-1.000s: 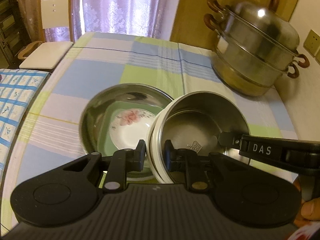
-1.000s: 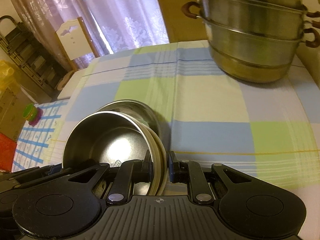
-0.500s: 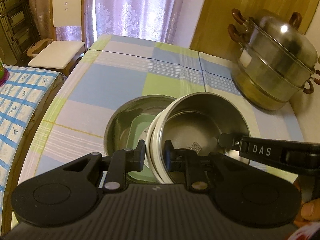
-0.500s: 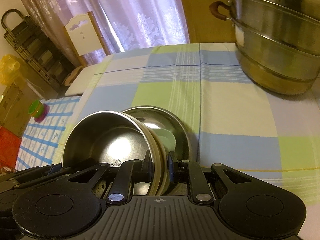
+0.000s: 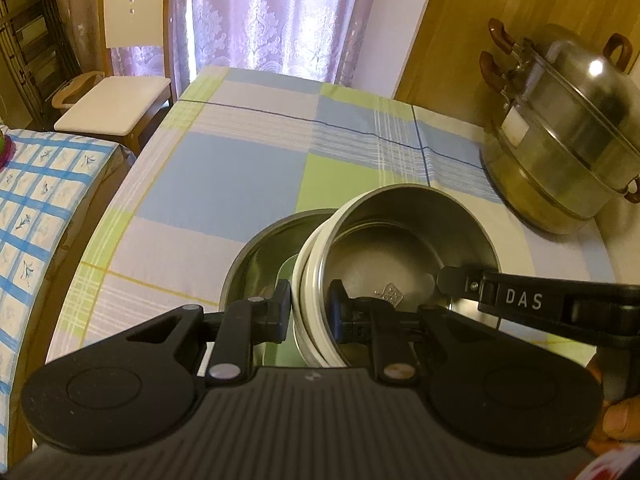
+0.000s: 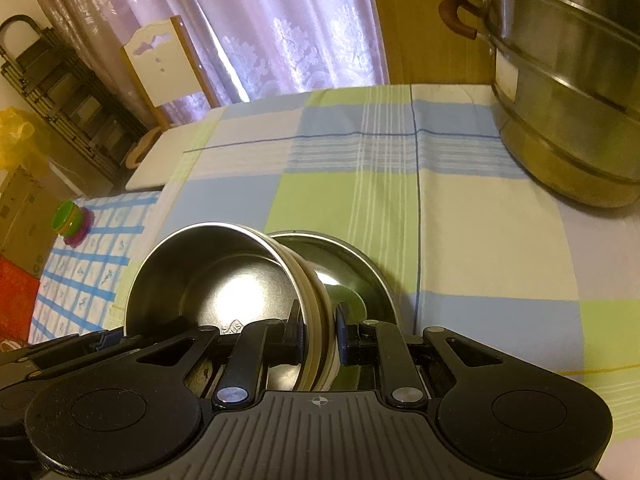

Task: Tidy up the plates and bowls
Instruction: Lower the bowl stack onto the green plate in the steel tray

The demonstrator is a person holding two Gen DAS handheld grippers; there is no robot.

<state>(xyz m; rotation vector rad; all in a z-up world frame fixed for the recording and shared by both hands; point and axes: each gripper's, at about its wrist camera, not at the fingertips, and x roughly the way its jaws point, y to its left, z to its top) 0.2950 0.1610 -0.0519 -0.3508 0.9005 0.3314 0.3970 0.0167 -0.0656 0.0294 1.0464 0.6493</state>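
Far off at about ten o'clock from the table's middle stands a cream chair [image 5: 120,92] before the lilac curtain [image 5: 272,16], and a second table under a blue-checked cloth [image 5: 36,208] lies at nine o'clock, with a small green and purple toy [image 6: 70,218] on it.

Nearer in, the left gripper [image 5: 308,312] is pinched tight on the left rim of the steel bowl [image 5: 404,256] — one pad outside against the white outer wall, the other inside on the metal. The bowl is tilted and held up over a wider steel basin [image 5: 260,256] that sits on the pastel checked tablecloth [image 5: 240,168]; a pale green dish [image 5: 286,280] shows inside that basin, mostly hidden behind the bowl.

At the bowl's three o'clock side the right gripper [image 6: 318,330] is clamped on the opposite rim in the same fashion, jaws narrow with the rim between them. Its black finger, lettered DAS, reaches in from the right in the left camera, and a thumb [image 5: 620,420] shows at the lower right edge.

Furthest right, at about two o'clock, a tiered steel steamer pot [image 5: 560,132] with brown handles stands on the cloth — well apart from the bowl.
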